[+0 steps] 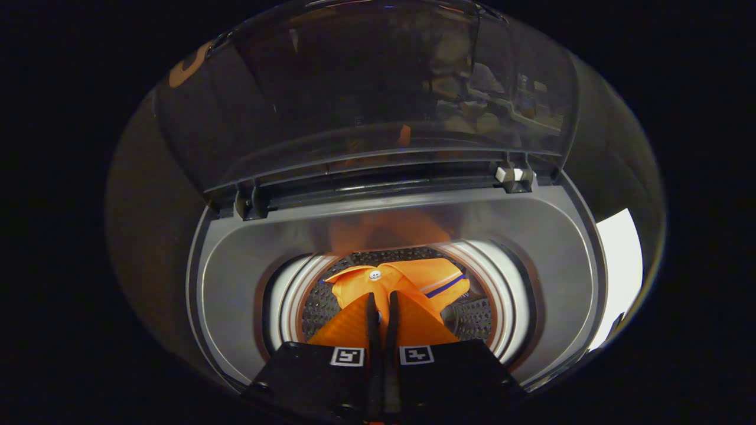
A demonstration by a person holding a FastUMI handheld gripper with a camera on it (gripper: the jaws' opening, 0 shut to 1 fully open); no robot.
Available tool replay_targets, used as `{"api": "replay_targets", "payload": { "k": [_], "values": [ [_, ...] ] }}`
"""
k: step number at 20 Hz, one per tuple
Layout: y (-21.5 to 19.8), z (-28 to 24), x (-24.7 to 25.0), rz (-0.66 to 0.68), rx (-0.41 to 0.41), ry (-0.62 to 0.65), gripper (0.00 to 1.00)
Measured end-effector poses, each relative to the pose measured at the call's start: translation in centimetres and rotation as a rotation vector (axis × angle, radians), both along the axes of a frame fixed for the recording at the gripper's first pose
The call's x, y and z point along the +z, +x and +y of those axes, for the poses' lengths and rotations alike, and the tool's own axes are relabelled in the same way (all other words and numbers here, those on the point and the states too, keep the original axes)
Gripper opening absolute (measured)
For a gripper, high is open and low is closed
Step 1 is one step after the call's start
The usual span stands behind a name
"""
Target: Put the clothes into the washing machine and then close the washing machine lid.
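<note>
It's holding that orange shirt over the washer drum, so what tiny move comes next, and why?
Probably open the tool. Its fingers are closed on the orange collared shirt, which already hangs inside the round perforated metal drum, and the clear plastic lid stands open behind it. Letting go should drop the shirt in.

The gripper (383, 307) jaws cover the lower part of the orange collared garment (407, 280); whether they pinch it cannot be told. At 12 o'clock, the raised clear plastic lid (366, 94) carries blurred reflections. The perforated metal drum (322, 310) floor is hidden.
</note>
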State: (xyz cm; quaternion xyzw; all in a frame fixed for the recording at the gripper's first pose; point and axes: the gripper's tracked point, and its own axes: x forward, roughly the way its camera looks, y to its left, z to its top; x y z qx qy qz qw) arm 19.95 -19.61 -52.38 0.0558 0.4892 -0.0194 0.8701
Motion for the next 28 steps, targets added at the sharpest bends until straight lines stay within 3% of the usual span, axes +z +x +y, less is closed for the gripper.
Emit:
{"api": "replay_targets", "payload": {
  "k": [9, 11, 12, 23, 28],
  "values": [
    [-0.3, -0.1, -1.4, 0.031, 0.016, -0.021, 0.08],
    [-0.5, 0.0, -1.6, 0.042, 0.022, -0.011, 0.14],
    [-0.6, 0.1, -1.7, 0.049, 0.022, -0.001, 0.25],
    [-1.5, -0.3, -0.9, 0.031, 0.035, -0.019, 1.00],
    [-1.6, -0.6, 1.1, -0.008, 0.018, -0.013, 0.99]
  ]
}}
